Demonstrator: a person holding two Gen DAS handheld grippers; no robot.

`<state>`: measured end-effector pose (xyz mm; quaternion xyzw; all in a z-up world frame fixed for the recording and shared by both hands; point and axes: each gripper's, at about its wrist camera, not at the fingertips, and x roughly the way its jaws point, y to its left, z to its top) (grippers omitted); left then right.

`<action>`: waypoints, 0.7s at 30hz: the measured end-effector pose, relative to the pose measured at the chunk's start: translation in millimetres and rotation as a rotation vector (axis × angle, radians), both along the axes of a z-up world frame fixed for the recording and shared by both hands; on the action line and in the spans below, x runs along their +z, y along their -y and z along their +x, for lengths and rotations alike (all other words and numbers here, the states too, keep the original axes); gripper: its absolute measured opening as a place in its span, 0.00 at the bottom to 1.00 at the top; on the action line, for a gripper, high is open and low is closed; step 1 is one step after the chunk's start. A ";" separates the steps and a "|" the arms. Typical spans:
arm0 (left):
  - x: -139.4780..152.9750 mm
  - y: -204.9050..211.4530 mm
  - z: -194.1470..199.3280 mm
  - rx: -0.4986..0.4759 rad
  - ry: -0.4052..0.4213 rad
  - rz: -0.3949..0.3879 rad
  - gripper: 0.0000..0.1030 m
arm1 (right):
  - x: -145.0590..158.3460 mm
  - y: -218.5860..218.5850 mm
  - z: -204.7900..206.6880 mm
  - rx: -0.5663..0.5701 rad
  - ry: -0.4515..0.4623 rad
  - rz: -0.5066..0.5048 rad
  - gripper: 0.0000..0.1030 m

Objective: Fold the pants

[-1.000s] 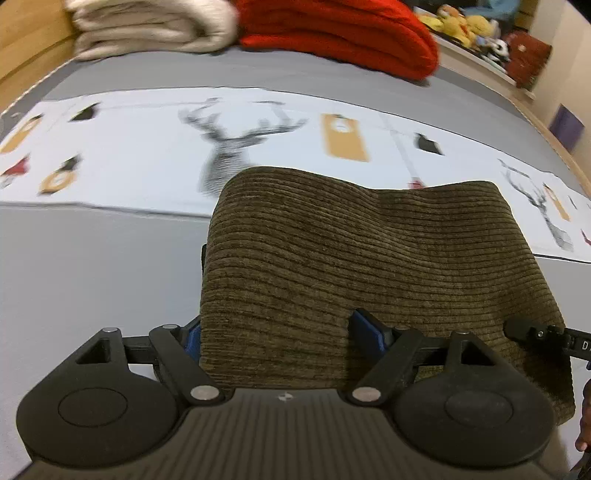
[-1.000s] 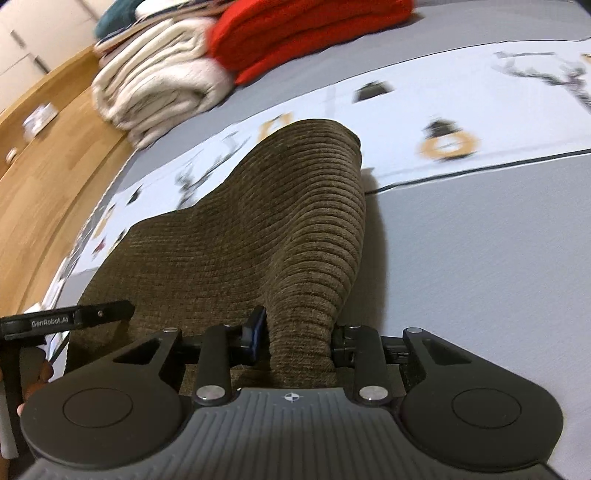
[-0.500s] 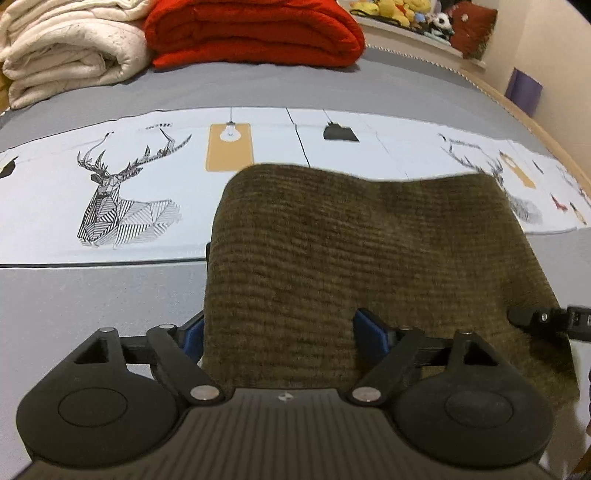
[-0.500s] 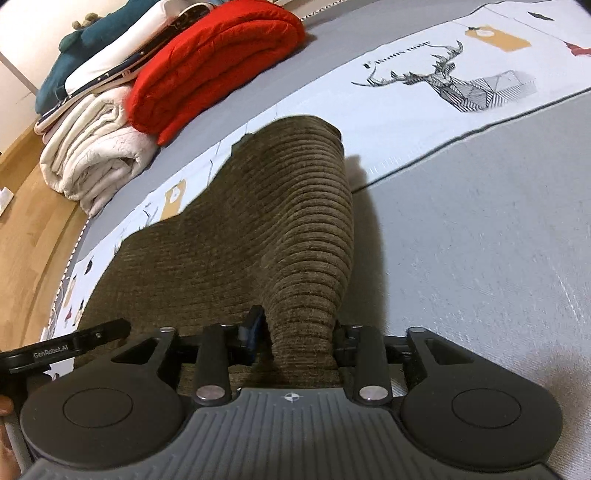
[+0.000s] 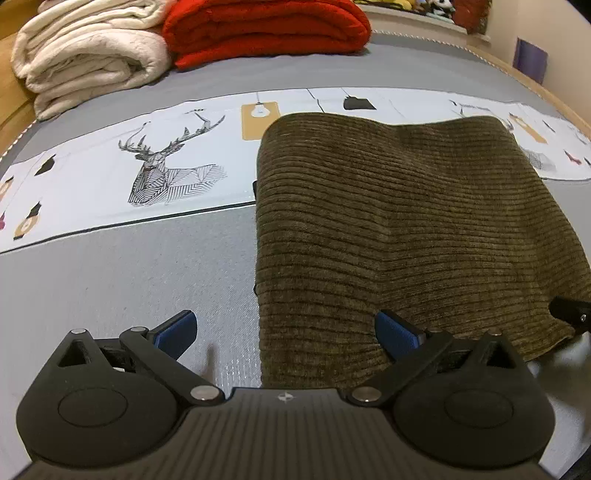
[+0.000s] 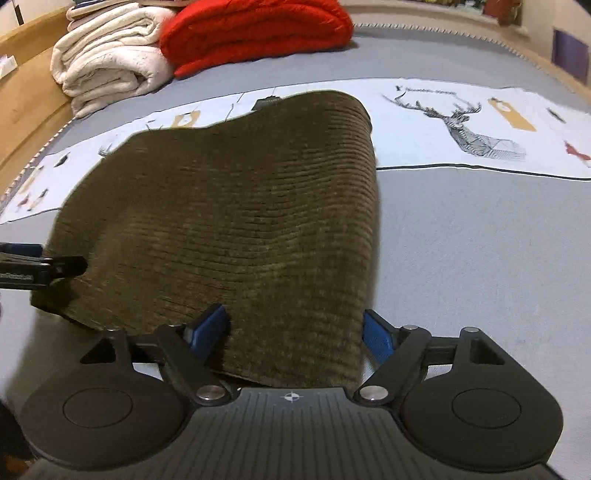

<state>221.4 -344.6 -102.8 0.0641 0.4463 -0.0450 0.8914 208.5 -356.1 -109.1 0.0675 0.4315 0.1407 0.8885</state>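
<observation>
Setting: grey bed cover (image 5: 110, 280) with a white deer-print band; cream blanket (image 5: 88, 55) and red blanket (image 5: 266, 27) stacked far ahead.
Left view, tool: left gripper (image 5: 284, 332) stands spread wide, blue pads clear of cloth, gripping nothing.
Left view, pants: folded brown corduroy pants (image 5: 406, 229) lie ahead and right of it, near edge between its fingers.
Right view, tool: right gripper (image 6: 295, 328) likewise spread, straddling the pants' near right corner, not pinching.
Right view, pants: ribbed, thick, soft; fold rounded at the far end.
Advice: probably the release; draw both tools straight back, low, so pads don't drag the hem.
</observation>
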 end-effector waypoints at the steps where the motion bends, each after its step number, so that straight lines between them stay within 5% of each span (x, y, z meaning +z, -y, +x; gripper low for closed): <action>1: 2.1 -0.5 -1.7 0.005 -0.001 0.000 1.00 | 0.3 2.9 -1.3 -0.005 0.002 0.008 0.80; 7: 31.1 6.4 -44.0 -0.022 0.073 0.081 1.00 | 22.7 17.2 -30.2 -0.104 0.008 0.063 0.81; 10: 43.2 6.5 -76.1 -0.024 0.092 0.025 1.00 | 32.6 12.1 -72.0 -0.102 0.074 0.078 0.84; 15: 38.7 2.2 -122.6 0.001 0.083 -0.050 1.00 | 37.1 -6.8 -126.5 -0.073 0.233 -0.091 0.91; 21: 34.6 -7.1 -146.0 0.076 0.089 -0.117 1.00 | 35.0 -17.8 -154.4 -0.154 0.316 0.017 0.91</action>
